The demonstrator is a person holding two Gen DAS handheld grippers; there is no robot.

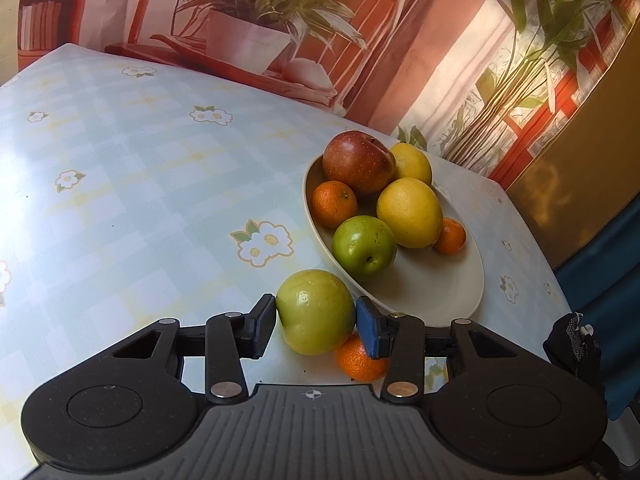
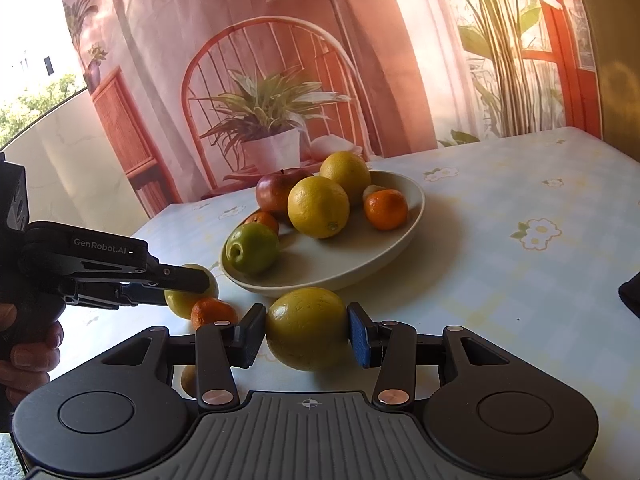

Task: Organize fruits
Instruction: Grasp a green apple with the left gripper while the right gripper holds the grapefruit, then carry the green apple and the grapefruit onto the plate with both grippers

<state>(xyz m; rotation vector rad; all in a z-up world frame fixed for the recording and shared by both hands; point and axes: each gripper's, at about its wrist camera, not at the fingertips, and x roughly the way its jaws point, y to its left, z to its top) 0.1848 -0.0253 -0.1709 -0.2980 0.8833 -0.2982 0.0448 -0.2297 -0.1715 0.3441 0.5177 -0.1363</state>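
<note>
Fingers of left hand-held gripper [image 1: 316,326] pinch green apple [image 1: 316,312]; right hand-held gripper [image 2: 306,334] pinches lemon [image 2: 306,328], both level beside bowl [image 2: 400,236].

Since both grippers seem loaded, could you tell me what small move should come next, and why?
Probably lift the left gripper with its pale green apple and carry it over the bowl. Its pads sit against the apple's sides, and bare space shows at the bowl's near end.
</note>
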